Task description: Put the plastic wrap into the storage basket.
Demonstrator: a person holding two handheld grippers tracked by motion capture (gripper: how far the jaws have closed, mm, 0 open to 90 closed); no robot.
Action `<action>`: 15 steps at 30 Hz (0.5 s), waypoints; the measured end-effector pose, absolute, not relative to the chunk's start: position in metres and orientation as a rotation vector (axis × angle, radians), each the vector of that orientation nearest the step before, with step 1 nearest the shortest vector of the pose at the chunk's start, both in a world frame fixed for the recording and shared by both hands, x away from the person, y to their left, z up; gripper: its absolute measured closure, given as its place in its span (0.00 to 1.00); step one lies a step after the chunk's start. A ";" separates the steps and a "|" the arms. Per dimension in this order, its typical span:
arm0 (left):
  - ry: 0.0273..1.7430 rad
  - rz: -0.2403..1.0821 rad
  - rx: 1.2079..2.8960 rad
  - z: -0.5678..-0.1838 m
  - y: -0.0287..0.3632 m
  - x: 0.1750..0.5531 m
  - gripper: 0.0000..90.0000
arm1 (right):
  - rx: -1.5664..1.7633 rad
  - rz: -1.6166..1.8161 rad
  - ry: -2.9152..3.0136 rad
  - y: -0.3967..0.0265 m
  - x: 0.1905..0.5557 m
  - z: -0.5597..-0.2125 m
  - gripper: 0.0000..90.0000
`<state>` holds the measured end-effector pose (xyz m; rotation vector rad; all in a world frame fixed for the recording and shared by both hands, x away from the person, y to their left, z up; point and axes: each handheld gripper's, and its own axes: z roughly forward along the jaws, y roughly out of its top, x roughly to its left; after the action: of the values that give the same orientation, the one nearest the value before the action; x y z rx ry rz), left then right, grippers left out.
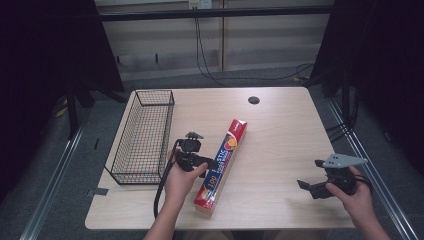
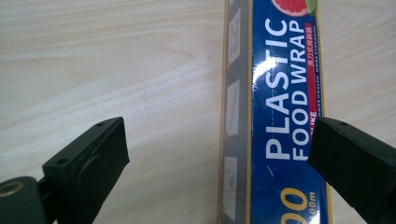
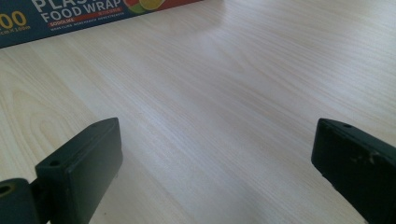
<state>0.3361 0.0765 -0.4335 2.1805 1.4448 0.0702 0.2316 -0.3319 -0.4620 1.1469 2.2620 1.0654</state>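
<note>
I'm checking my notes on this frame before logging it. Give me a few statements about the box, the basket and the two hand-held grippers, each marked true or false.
1. The plastic food wrap box lies flat on the table. True.
2. The wire basket holds the box. False: the basket is empty and the box lies on the table to its right.
3. The left hand-held gripper is open, with the box between its jaws. True.
4. The right hand-held gripper is shut on the box. False: it is open over bare table, away from the box.
5. The basket stands at the table's right edge. False: it stands near the left edge.
</note>
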 end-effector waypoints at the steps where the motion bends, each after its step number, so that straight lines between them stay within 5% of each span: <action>1: 1.445 0.070 2.180 -0.433 0.077 0.336 0.05 | 1.146 1.065 2.261 -0.331 0.232 -0.462 0.02; 15: 1.402 0.079 2.164 -0.429 0.076 0.341 0.04 | 1.179 1.078 2.234 -0.335 0.231 -0.461 0.02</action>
<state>0.3406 0.0757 -0.4287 2.1636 1.4021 0.0793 0.2314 -0.3345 -0.4605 1.1789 2.2339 1.0782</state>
